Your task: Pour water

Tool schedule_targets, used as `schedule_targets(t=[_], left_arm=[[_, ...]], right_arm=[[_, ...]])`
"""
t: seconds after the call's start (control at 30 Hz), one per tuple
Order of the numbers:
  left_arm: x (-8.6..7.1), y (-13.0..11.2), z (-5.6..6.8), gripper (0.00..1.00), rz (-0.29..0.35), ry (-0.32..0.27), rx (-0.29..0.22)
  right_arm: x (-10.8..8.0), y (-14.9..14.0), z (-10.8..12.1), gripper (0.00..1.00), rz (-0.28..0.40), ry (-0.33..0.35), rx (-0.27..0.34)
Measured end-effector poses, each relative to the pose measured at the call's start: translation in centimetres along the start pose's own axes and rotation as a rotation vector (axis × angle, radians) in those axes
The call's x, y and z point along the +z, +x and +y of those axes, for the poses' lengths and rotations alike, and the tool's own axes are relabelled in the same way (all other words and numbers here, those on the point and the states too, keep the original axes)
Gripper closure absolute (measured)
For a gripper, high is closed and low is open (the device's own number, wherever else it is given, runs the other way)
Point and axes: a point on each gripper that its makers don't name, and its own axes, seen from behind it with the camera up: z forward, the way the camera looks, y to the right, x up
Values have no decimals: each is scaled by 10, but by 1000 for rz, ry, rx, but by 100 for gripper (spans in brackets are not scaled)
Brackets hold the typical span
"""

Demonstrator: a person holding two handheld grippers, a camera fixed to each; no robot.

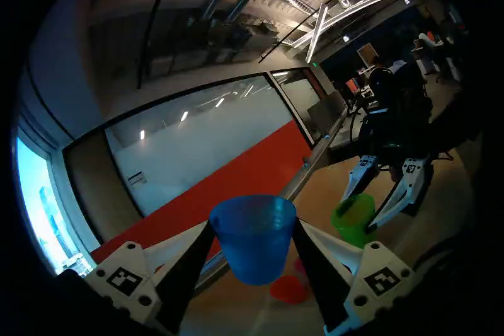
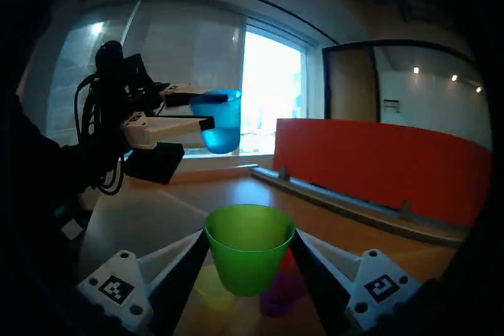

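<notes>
At left, raised well above the brown wooden counter (image 2: 157, 210), the left gripper (image 1: 253, 230) has both fingers pressed against opposite sides of a translucent blue plastic tumbler (image 1: 253, 254), with contact on the upper wall just under the rim. The right gripper view shows this tumbler near upright. Its lower part is darker, which may be water, though this cannot be confirmed. To the right and lower, the right gripper (image 2: 249, 238) is likewise clamped on an opaque green plastic tumbler (image 2: 249, 260), mouth up and seemingly empty. Whether its base touches the counter cannot be told. A yellow cup (image 2: 214, 289) and a purple cup (image 2: 280, 298) stand on the counter just beyond it. Handling, as judged: both tumblers are light, thin-walled and fairly stiff, yet likely to flex if squeezed hard. Their smooth, glossy walls invite slipping, but because they widen upward, a grip placed high under the rim resists sliding down. The blue tumbler probably carries the load, so its weight should shift toward the lip as it tips. The green one, being nearly weightless, needs a steady hold beneath the stream.
</notes>
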Motion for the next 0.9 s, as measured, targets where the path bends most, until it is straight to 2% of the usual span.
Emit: schedule_targets(t=[0.9], left_arm=[[2,20,7,14,18,-5,218]], right_arm=[[15,2,-37,9,-4,109,11]])
